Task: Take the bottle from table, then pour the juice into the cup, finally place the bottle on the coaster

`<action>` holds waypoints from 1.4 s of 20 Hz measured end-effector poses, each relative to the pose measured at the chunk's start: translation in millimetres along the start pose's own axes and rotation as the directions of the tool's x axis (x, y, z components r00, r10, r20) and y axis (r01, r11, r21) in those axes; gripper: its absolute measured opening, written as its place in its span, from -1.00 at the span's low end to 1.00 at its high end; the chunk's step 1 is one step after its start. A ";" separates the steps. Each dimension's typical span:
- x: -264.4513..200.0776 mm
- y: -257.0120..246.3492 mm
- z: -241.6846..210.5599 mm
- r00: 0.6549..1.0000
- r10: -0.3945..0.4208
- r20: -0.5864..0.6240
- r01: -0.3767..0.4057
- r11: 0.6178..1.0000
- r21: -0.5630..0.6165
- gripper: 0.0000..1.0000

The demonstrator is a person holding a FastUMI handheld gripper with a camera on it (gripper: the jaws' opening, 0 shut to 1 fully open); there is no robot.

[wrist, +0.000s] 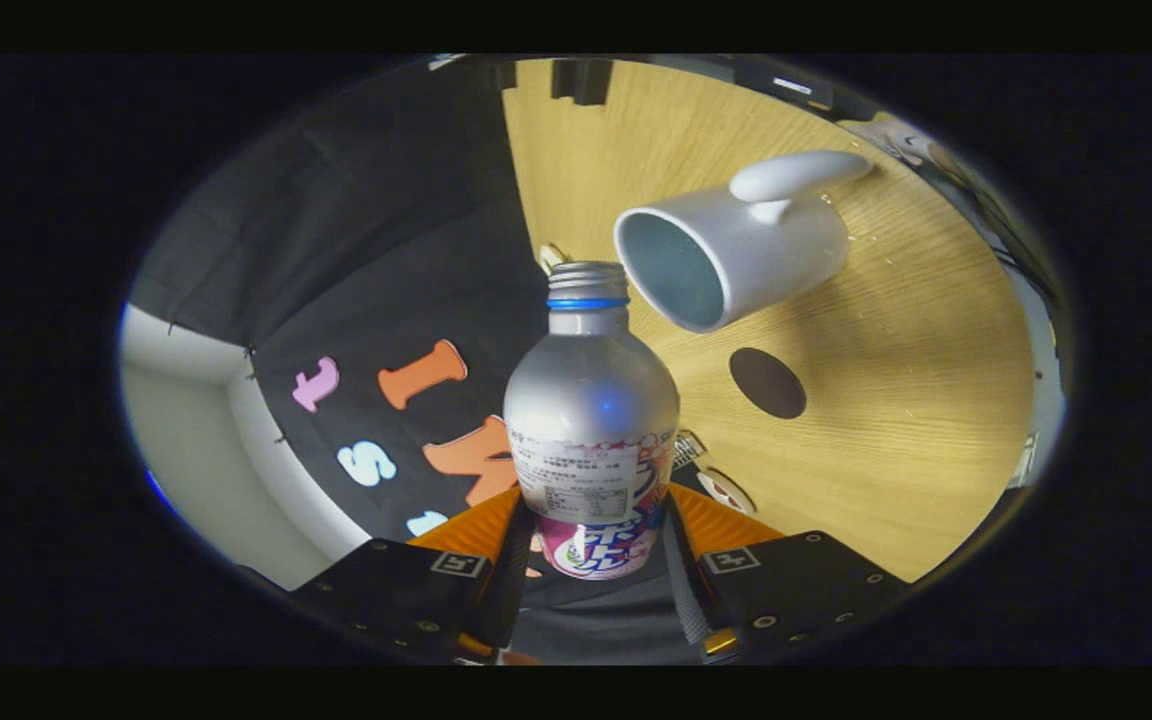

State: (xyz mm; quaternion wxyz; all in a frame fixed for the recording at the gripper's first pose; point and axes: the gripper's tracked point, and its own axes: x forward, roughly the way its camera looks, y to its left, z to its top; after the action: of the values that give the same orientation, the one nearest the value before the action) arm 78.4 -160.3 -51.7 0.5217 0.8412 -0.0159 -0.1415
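The fingers clench the silver aluminium bottle with a blue neck ring by its labelled lower body, tilted toward the white ceramic mug at one o'clock. To pour well, I would bring the mouth over the mug's opening first; the cap seems to be on. The dark round coaster lies on the light wooden desk at two o'clock; black cloth walls the booth.
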 end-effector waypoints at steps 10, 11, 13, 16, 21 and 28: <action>14.6 -46.1 -35.9 0.992 -0.123 -0.011 0.086 0.758 -0.646 0.34; 15.3 -49.2 -34.4 0.989 -0.147 0.007 0.108 0.696 -0.709 0.34; 16.6 -55.5 -30.1 0.983 -0.179 0.037 0.137 0.590 -0.796 0.34; 25.2 -59.9 -28.8 0.979 -0.196 0.058 0.148 0.481 -0.864 0.34; 49.4 -52.3 -22.4 0.977 -0.164 0.139 0.169 0.185 -0.968 0.34; 97.9 -41.6 -13.4 0.970 -0.083 0.230 0.206 -0.230 -0.951 0.34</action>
State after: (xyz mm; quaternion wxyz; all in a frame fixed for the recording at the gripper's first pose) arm 170.6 -146.8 -104.5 0.9583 0.1125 0.1772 -0.1940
